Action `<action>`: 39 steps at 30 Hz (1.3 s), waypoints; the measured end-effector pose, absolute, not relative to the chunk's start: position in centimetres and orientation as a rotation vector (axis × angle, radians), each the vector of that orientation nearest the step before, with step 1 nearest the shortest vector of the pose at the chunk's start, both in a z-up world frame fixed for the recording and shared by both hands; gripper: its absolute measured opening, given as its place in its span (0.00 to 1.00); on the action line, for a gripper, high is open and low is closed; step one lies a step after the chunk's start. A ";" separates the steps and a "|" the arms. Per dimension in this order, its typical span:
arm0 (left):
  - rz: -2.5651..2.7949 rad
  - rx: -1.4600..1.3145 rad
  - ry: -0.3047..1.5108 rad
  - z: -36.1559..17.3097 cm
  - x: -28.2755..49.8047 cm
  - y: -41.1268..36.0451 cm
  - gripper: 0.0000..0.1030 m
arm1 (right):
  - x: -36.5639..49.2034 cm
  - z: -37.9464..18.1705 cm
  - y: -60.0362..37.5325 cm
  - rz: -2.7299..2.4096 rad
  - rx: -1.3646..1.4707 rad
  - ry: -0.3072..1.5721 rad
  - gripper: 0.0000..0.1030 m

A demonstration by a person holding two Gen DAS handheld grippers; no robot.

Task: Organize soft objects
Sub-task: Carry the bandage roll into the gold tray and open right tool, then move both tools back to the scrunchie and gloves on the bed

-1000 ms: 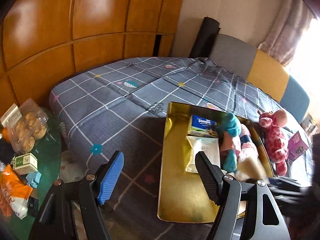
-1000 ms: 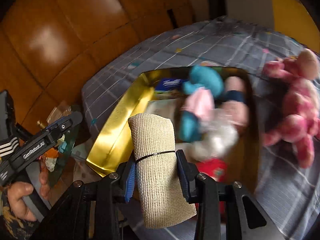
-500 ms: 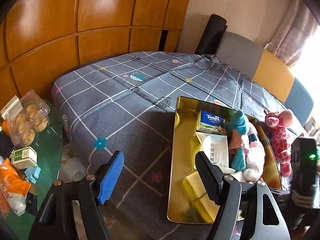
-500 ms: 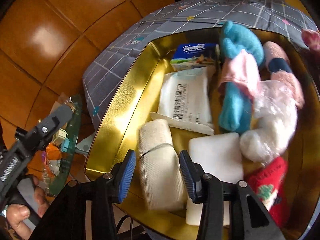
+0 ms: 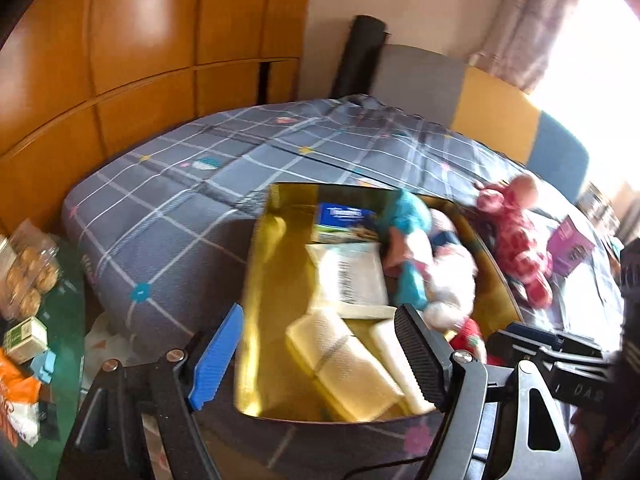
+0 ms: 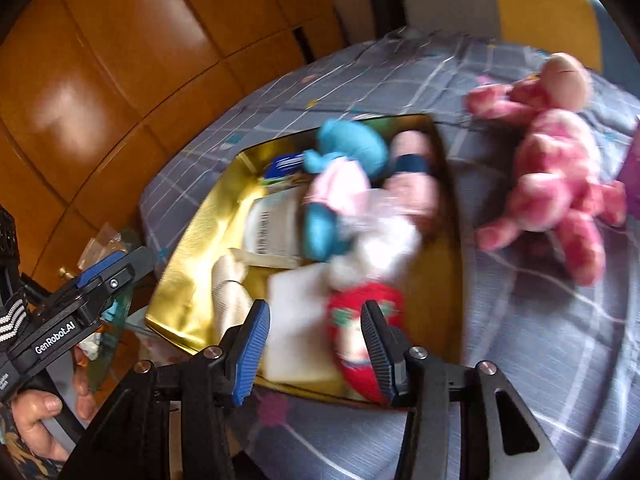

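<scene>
A gold tray point(image 5: 256, 280) point(image 6: 192, 240) lies on the grey checked bed. In it are a beige rolled cloth point(image 5: 344, 364) point(image 6: 230, 292), a white pad point(image 6: 296, 308), a wipes packet point(image 5: 352, 276), a teal plush point(image 5: 408, 216) and a red soft item point(image 6: 360, 328). My right gripper point(image 6: 316, 348) hovers open above the tray's near edge, holding nothing. My left gripper point(image 5: 318, 360) is over the tray's near left corner, its jaws opening with nothing between them. A pink plush toy point(image 6: 548, 184) point(image 5: 516, 236) lies on the bed right of the tray.
A purple box point(image 5: 570, 246) sits beyond the pink plush. Left of the bed stands a green glass table point(image 5: 68, 320) with a pastry container point(image 5: 28, 276) and snack packs. Wooden wall panels and a padded headboard point(image 5: 488, 108) border the bed.
My right gripper opened and let go of the beige rolled cloth, which now lies in the tray. It then drew back towards the near edge. The left gripper shifted sideways.
</scene>
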State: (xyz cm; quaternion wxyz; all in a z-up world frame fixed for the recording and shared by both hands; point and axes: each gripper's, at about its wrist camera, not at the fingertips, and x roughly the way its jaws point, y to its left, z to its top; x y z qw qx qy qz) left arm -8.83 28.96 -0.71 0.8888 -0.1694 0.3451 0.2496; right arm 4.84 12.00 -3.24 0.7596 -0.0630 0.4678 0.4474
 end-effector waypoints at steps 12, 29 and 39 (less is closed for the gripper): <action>0.353 -0.227 0.755 0.2 -5.0 22.4 0.79 | 7.9 -2.2 2.0 0.758 -0.119 0.958 0.46; 0.097 -0.036 0.791 1.0 2.2 13.0 0.80 | 12.2 -0.3 -17.9 0.318 0.045 0.909 0.46; -0.083 0.009 0.820 0.9 7.1 6.4 0.80 | 11.8 0.8 -29.8 0.008 0.198 0.876 0.46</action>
